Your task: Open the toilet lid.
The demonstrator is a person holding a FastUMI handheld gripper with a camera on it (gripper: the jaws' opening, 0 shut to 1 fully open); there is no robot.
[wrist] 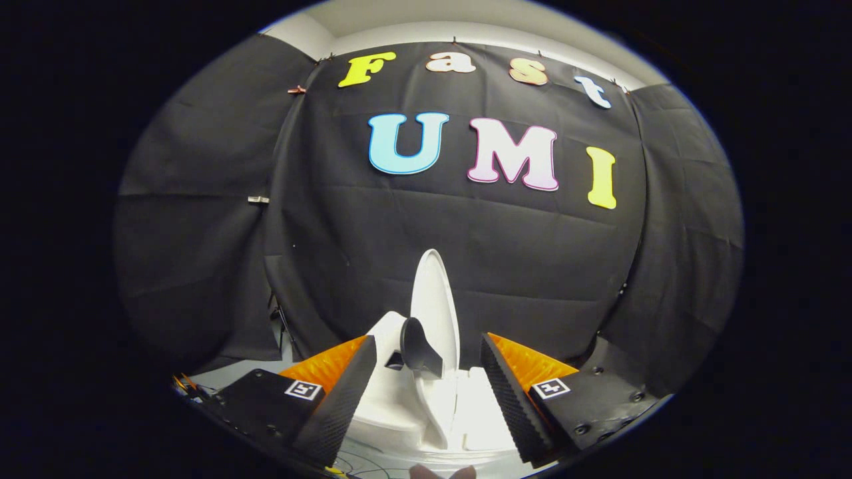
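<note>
Toilet lid (436,299) is already standing upright between your tongs (426,392), just beyond the tips, above the white toilet (399,399). You are holding the tongs spread, pinching nothing. Judging by this, you are finishing; next, withdraw cleanly.

**Toilet lid raised upright**

A small white plastic toilet (426,412) is seen between the gripper's (426,399) two spread fingers and just ahead of them. Its glossy white oval lid (436,306) is stood nearly on edge, lifted clear of the bowl and seen almost side-on, its rounded top set against the black cloth wall. A dark grey rounded part (418,347) is seen at the lid's near side; what it is cannot be told.
</note>
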